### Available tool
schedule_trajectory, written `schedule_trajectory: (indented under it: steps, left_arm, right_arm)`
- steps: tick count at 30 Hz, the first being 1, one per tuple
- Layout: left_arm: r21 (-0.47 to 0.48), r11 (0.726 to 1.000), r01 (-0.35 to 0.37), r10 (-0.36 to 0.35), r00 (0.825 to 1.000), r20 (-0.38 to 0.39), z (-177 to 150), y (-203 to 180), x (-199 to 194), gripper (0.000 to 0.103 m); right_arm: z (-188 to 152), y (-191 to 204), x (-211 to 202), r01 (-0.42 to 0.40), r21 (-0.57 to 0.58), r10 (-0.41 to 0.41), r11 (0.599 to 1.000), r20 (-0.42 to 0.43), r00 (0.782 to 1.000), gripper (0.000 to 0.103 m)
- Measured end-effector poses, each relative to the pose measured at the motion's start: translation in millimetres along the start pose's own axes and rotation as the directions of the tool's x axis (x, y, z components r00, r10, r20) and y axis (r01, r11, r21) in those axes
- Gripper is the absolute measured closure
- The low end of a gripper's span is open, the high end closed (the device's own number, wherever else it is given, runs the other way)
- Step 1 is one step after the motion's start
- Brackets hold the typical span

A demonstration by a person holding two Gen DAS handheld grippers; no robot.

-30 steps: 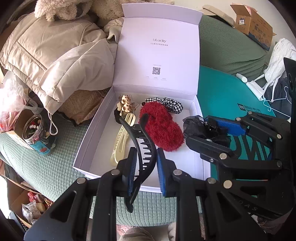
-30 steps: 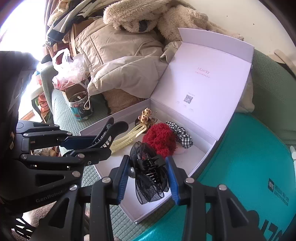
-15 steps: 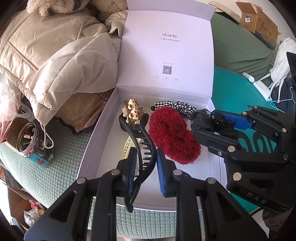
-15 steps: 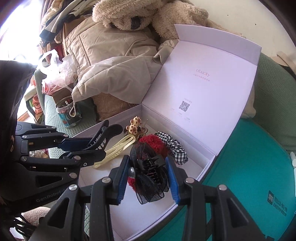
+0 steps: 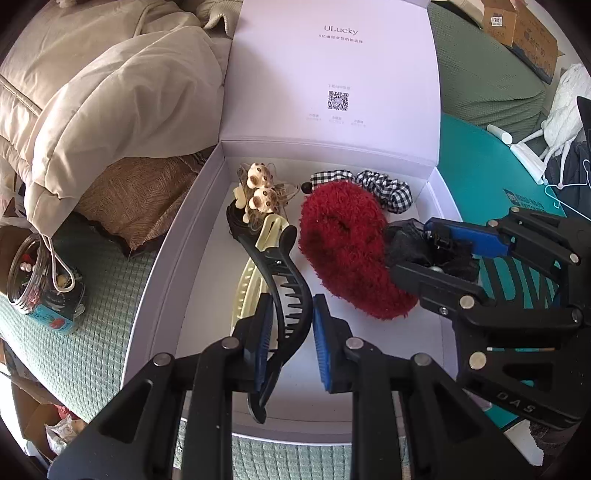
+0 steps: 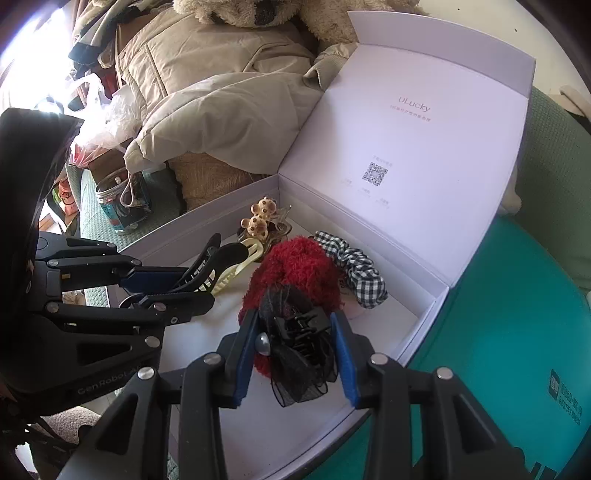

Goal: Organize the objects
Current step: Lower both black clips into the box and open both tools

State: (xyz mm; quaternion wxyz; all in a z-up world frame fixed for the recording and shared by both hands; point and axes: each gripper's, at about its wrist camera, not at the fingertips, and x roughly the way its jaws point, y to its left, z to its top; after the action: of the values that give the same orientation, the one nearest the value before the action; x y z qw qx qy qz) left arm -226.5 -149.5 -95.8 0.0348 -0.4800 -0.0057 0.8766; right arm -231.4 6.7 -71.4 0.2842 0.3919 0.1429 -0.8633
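Observation:
An open white box (image 5: 177, 236) (image 6: 424, 314) lies on the green sofa, lid up. Inside lie a red fluffy scrunchie (image 5: 347, 251) (image 6: 295, 266), a checked scrunchie (image 5: 388, 184) (image 6: 354, 266), a cream clip (image 5: 251, 273) (image 6: 236, 269) and a bear-decorated clip (image 5: 260, 188) (image 6: 260, 218). My left gripper (image 5: 290, 332) (image 6: 173, 288) is shut on a long black hair clip (image 5: 284, 284) (image 6: 210, 258) above the box's left half. My right gripper (image 6: 295, 350) (image 5: 439, 251) is shut on a black mesh bow claw clip (image 6: 295, 354) (image 5: 410, 240) over the box's right side.
A beige jacket (image 5: 92, 96) (image 6: 221, 92) and a plush toy (image 6: 240, 11) lie left of the box. A jar of small items (image 5: 40, 280) (image 6: 122, 199) stands on the sofa at left. A teal sheet (image 5: 487, 166) (image 6: 509, 332) lies to the right.
Both grippers have moved forward and down over the box with their clips still held. The box contents look closer and larger.

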Motion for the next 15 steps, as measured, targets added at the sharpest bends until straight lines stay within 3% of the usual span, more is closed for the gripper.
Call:
schedule_trajectory:
  steps: [15]
  left_arm:
    - [0.001,1.0,0.019,-0.019,0.998,-0.053,-12,-2,23,0.083]
  right_arm:
    - [-9,0,15,-0.003,-0.008,0.002,1.0,-0.041,0.999,0.064]
